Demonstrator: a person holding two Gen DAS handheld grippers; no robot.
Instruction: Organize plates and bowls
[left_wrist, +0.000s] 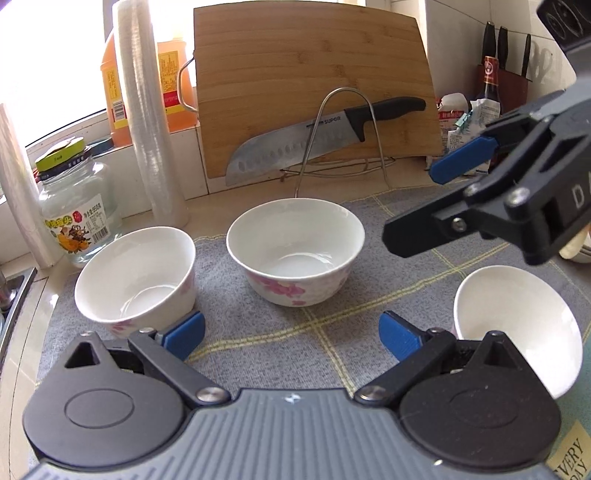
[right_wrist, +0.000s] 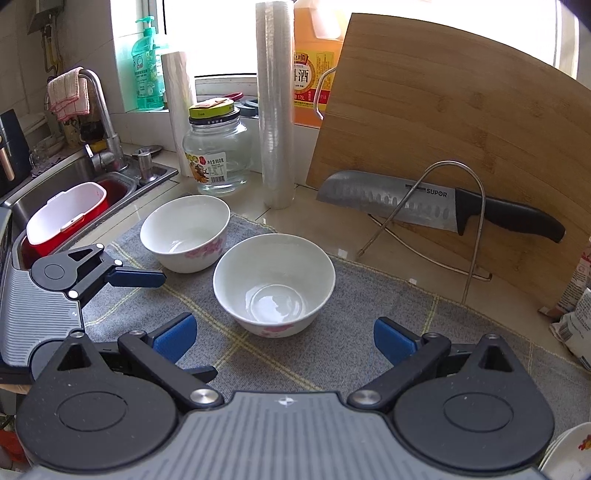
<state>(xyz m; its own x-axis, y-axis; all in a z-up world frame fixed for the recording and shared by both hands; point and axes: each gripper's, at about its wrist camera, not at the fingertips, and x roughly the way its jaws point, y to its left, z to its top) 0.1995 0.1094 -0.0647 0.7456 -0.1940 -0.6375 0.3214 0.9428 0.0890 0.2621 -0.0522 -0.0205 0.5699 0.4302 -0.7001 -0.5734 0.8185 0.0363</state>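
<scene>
Three white bowls with pink flowers stand upright on a grey cloth mat (left_wrist: 258, 332). In the left wrist view the middle bowl (left_wrist: 295, 251) is straight ahead, the left bowl (left_wrist: 136, 280) is by my left finger, and the right bowl (left_wrist: 517, 328) is by my right finger. My left gripper (left_wrist: 291, 338) is open and empty, short of the middle bowl. My right gripper (right_wrist: 284, 341) is open and empty just before the middle bowl (right_wrist: 274, 282); the left bowl (right_wrist: 184, 232) is beyond. The right gripper also shows in the left wrist view (left_wrist: 417, 206), and the left gripper in the right wrist view (right_wrist: 173, 317).
A bamboo cutting board (left_wrist: 314, 85) and a knife (left_wrist: 325, 136) lean on a wire rack behind the mat. A glass jar (left_wrist: 74, 210), film rolls (left_wrist: 147, 118) and an oil bottle stand at the back left. A sink (right_wrist: 70, 184) with a red tub lies left. Plates (right_wrist: 569, 454) at lower right.
</scene>
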